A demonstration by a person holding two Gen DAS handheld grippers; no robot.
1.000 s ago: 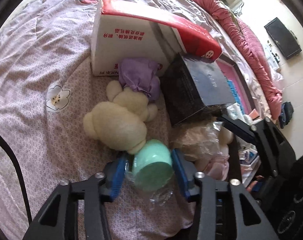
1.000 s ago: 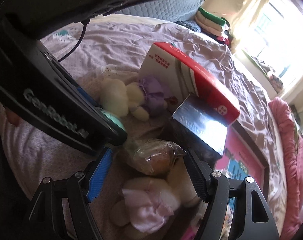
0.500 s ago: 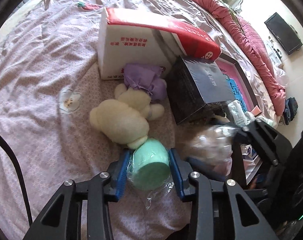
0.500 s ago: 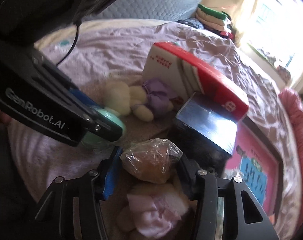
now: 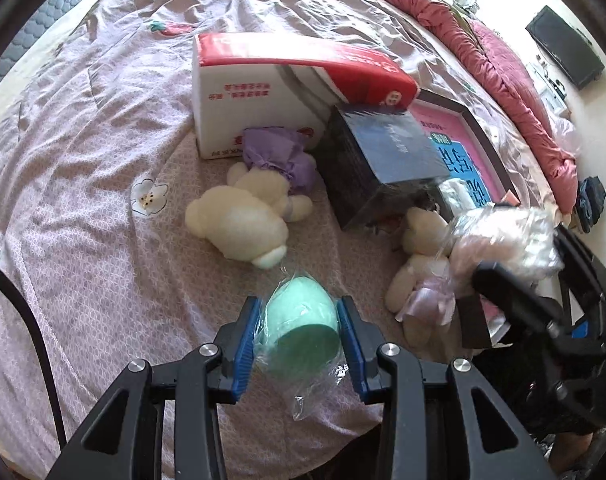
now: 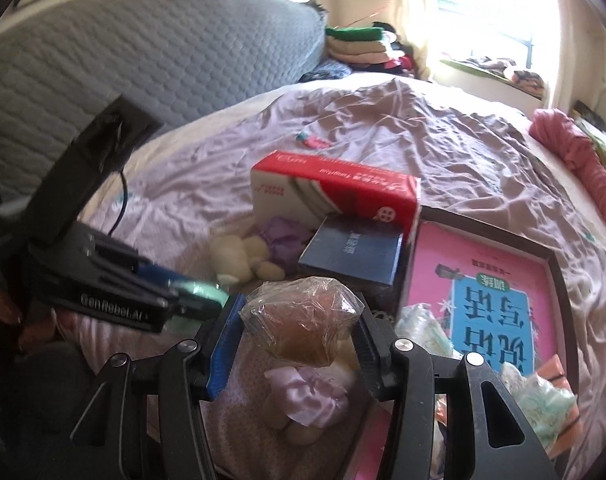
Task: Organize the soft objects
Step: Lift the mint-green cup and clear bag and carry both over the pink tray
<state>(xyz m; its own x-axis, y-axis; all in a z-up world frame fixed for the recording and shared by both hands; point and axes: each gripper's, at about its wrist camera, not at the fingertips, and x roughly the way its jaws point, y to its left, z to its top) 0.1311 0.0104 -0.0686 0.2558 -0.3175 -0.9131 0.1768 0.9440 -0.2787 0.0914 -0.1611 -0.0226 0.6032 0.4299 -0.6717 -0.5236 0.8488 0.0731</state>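
My left gripper [image 5: 299,334] is shut on a mint-green soft ball in clear wrap [image 5: 301,322], held just above the lilac bedsheet [image 5: 83,160]. My right gripper [image 6: 299,338] is shut on a brown soft object in crinkly clear wrap [image 6: 303,322], lifted over a cream plush bear in a pink dress [image 6: 307,396]. That same bear [image 5: 419,272] lies right of the green ball in the left wrist view. A larger cream plush in a purple dress [image 5: 247,204] lies face down by the boxes. The right gripper [image 5: 515,260] shows at the right edge there, blurred.
A red-and-white carton [image 5: 263,96] and a dark blue box [image 5: 383,160] stand behind the plush toys. A pink framed picture board [image 6: 491,296] lies to the right with wrapped packets [image 6: 539,400] on it. A rolled pink quilt [image 5: 495,68] runs along the far side.
My right gripper closed on the brown wrapped object and lifted it off the bed, rolling as it rose. My left gripper rose a little with the green ball, away from the cream plush.
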